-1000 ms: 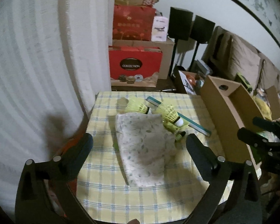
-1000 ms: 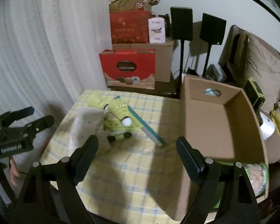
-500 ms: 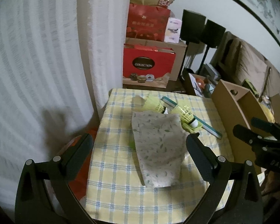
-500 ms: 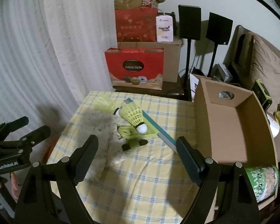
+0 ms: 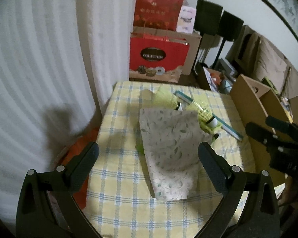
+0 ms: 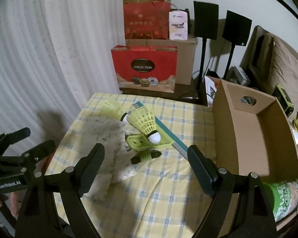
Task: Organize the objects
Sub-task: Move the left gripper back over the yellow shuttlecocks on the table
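Two shuttlecocks [image 6: 144,120] lay mid-table on my checked cloth [image 6: 168,188], cork tips pointing toward me and the box [image 6: 246,138], skirts toward the curtain. A teal stick [image 6: 168,134] ran diagonally beneath them, far end toward the red bag [image 6: 145,69]. I held my left gripper [image 5: 147,158] and right gripper [image 6: 146,160] wide open, empty, above the table.

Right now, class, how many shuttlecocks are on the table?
2. One shuttlecock rests on the green clip, across the teal stick; the other lies behind it, beside the cloth. More may be hidden under the cloth.
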{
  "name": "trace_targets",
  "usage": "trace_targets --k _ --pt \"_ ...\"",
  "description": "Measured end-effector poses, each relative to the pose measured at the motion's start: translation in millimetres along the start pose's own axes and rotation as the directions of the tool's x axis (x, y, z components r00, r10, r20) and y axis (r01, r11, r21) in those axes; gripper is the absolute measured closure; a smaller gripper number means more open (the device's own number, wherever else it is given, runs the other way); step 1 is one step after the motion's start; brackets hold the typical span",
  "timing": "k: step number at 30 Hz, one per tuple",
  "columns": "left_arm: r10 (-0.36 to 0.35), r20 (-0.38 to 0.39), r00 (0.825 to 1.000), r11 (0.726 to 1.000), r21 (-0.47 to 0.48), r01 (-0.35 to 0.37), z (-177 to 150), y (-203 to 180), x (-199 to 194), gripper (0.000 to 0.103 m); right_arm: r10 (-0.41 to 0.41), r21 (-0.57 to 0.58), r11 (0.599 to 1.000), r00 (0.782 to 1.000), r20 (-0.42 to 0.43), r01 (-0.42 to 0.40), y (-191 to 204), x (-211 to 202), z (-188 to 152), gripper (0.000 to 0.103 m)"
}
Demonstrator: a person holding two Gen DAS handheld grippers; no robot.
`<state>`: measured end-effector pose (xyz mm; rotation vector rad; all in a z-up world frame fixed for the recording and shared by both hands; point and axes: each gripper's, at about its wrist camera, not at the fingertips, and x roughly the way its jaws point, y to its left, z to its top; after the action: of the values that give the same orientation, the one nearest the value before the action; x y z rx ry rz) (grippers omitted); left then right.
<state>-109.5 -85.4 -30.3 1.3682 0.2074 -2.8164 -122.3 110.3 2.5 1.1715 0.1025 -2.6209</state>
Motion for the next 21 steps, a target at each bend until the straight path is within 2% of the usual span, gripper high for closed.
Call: trace_targets --k 5,10,17,21 --pt "-0.053 -0.043 0.998 0.999 -0.003 0.053 -1 0 19 0.006 0.041 0.023 0.999 0.999 -0.022 -0.04 -15 17 6 0.017" --pt "-0.063 -0.065 0.996 0.998 -0.011 0.062 -1 2 37 0.006 0.065 0.057 0.996 0.997 -0.049 -0.062 -30 34 14 0.017" --pt "-0.074 -0.113 0.991 0.997 -0.039 0.07 -4 6 66 0.006 0.048 0.049 0.998 0.996 -0.081 -0.044 -37 59 18 0.017" --pt "-0.081 -0.101 0.992 0.996 -0.051 0.076 4 8 70 0.006 0.051 0.037 0.998 0.994 -0.1 -0.048 -39 74 20 0.017"
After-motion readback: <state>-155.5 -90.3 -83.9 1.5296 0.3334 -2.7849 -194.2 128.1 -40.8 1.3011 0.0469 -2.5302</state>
